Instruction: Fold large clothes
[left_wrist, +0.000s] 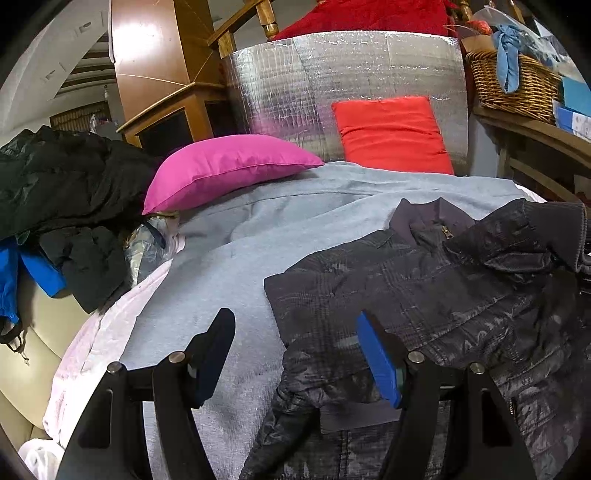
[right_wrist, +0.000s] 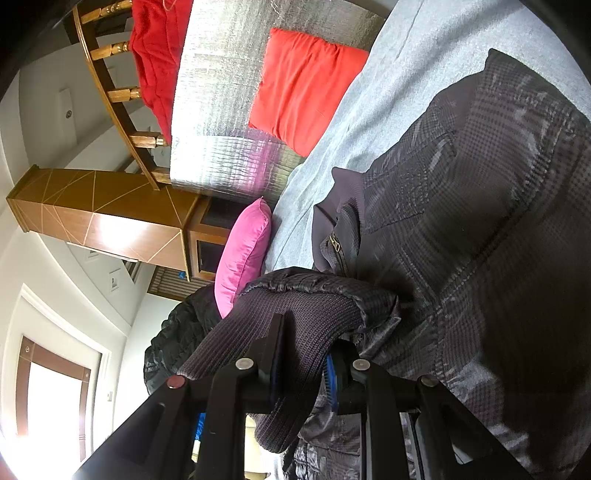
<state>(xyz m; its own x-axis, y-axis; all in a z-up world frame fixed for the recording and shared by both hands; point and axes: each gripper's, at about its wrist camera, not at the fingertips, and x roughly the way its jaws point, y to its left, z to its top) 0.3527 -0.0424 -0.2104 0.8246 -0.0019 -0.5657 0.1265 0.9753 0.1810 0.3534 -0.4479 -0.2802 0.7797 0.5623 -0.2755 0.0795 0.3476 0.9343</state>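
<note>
On the grey blanket (left_wrist: 236, 258) that covers the bed, in front of the pink pillow (left_wrist: 225, 168) and the red pillow (left_wrist: 391, 134), lies the dark quilted jacket (left_wrist: 424, 291), collar toward the pillows and hem toward the grippers. The right gripper (right_wrist: 306, 354) is clamped on the jacket's ribbed knit cuff (right_wrist: 295, 325), with the sleeve lifted off the body panel. The left gripper (left_wrist: 295, 354) hangs with its jaws apart and nothing between them, over the jacket's edge on the pink pillow's side. The step in hand looks like folding the sleeve across the chest. To do it well, carry the cuff low and flat over the zip, keep the sleeve untwisted, and let the free gripper pin the jacket's body so the slippery shell does not slide on the blanket.
</note>
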